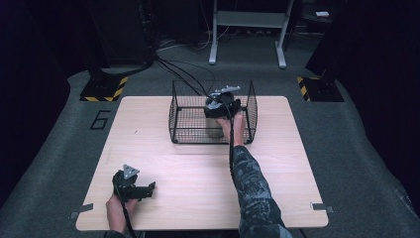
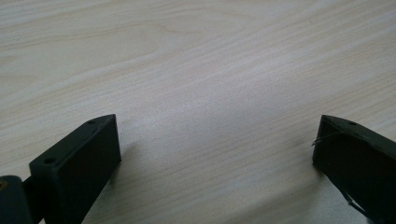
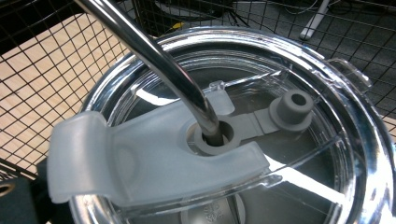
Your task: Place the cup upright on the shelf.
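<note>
Right gripper (image 1: 221,106) sits over the tumbler (image 1: 214,125) inside the wire basket (image 1: 181,130) near the tabletop's far edge — jaws hidden, grip unreadable; left gripper (image 1: 148,189) rests wide open at the near-left corner.

Clear-lidded tumbler (image 3: 243,140) with metal straw (image 3: 154,56), upright inside wire basket (image 1: 181,106).

From above and behind the person, we look forward and down over the whole table (image 1: 198,168), with the basket (image 1: 183,111) at its far side. Riding the left gripper (image 1: 132,186), we look steeply down, very close to bare wood (image 2: 196,70), part of that same table. Riding the right gripper (image 1: 223,106), we look down, very close, on a lid (image 3: 289,158) inside the same basket (image 3: 46,70)
</note>
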The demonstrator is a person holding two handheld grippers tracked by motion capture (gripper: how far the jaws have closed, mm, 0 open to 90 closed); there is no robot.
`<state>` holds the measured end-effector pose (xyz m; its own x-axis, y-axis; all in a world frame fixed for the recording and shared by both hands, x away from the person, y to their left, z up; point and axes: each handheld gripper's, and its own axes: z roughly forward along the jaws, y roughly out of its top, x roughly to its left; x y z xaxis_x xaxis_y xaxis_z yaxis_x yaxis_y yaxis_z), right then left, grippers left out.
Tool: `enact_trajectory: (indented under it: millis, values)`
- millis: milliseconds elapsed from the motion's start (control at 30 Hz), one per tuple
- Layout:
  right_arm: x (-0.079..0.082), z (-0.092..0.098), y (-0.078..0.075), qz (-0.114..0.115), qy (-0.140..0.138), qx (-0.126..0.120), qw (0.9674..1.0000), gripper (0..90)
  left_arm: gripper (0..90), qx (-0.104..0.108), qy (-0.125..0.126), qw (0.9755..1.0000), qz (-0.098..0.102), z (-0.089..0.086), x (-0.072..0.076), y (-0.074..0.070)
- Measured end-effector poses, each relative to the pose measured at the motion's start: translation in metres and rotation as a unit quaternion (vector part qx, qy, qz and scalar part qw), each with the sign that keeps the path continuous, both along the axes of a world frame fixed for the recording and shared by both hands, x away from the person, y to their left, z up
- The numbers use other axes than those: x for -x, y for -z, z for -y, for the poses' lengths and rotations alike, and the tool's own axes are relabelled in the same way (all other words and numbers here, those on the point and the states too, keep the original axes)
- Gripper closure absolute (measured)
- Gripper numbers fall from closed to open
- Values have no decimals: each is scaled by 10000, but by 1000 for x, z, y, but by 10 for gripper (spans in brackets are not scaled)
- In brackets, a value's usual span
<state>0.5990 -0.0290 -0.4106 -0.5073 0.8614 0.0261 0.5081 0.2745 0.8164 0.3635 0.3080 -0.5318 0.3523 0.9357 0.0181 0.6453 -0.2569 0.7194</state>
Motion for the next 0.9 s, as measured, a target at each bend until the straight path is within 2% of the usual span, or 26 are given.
enact_trajectory:
  millis: [200,267,333,400,467,500,567,600,633,667,700,733,867,900]
  values:
    - [1,0,-1,-50,6,35,10000,11,7,2,0,10000,-2,0,0,0]
    - [2,-2,-3,-95,102,-20,9999,0,7,-8,-7,10000,4,0,0,0]
    - [3,-1,-6,-64,2,69,10000,0,7,3,-5,10000,-1,0,0,0]
    - [5,-1,-10,-153,21,-3,9999,0,7,0,0,10000,-3,0,0,0]
    - [7,1,-14,-128,-8,40,9999,0,7,2,0,10000,-3,0,0,0]
    - [9,2,-17,-162,-26,35,9999,0,7,68,-62,10000,39,1,0,1]
    - [12,4,-21,-234,17,14,9997,0,7,64,-57,10000,36,1,0,1]
    - [13,6,-23,-219,-15,5,9998,0,7,2,2,10000,-9,0,0,0]
    - [16,8,-26,-211,-72,24,9997,0,7,59,-48,10000,26,1,0,1]
    - [18,11,-28,-188,-131,41,9997,0,7,30,-27,10000,8,0,0,0]
    - [22,11,-31,-236,-66,-49,9997,0,7,6,0,10000,-9,0,0,0]
    - [24,14,-34,-193,-149,2,9997,0,7,0,-8,10000,-4,0,0,0]
    - [36,21,-44,-185,-216,-5,9996,0,7,10,-1,10000,-8,0,0,0]
    - [40,23,-47,-165,-241,7,9996,0,7,69,-68,9999,38,1,0,1]
